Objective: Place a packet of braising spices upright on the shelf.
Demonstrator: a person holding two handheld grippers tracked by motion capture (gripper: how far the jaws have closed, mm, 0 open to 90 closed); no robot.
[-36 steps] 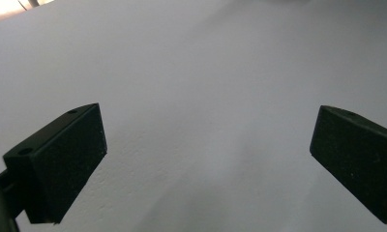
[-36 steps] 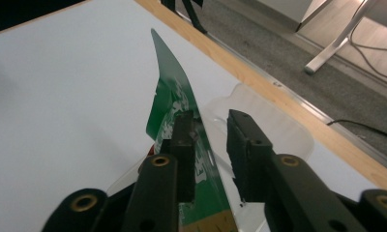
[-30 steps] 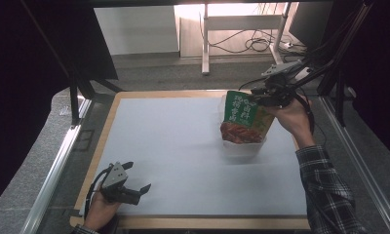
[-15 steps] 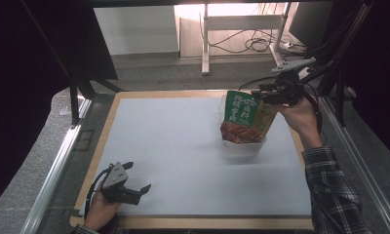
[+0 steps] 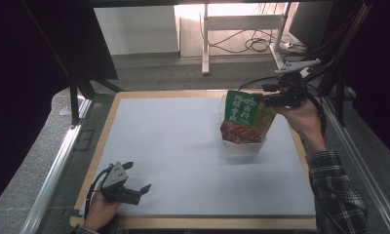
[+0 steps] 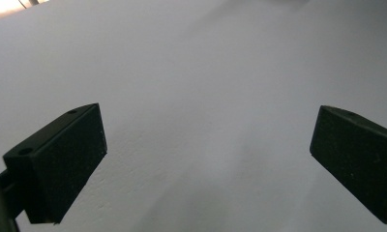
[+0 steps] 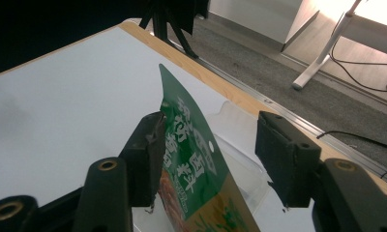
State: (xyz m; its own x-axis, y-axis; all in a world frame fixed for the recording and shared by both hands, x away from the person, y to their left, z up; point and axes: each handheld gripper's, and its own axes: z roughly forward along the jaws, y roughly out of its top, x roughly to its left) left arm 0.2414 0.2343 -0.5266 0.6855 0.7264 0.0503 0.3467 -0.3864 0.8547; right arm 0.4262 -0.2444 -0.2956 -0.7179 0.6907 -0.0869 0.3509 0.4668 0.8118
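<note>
A pale grey mat (image 5: 183, 156) is covering a wooden-edged table (image 5: 207, 223), with a metal rail running along each side. Beyond the far edge, a grey floor is giving way to a lit wooden patch where white desk legs (image 5: 205, 44) are standing among loose black cables (image 5: 254, 45).

At the far right of the mat, a green snack bag (image 5: 244, 119) is standing upright in a clear plastic tub (image 5: 242, 145). White characters are running across its green top, too small to read; the lower part is showing red-orange food.

The right gripper (image 7: 208, 154) is sitting at the bag's top edge, its jaws having just been opening: one pad is touching the bag, the other standing clear.

The left gripper (image 6: 208, 159) is resting wide open at the near left, holding nothing.
</note>
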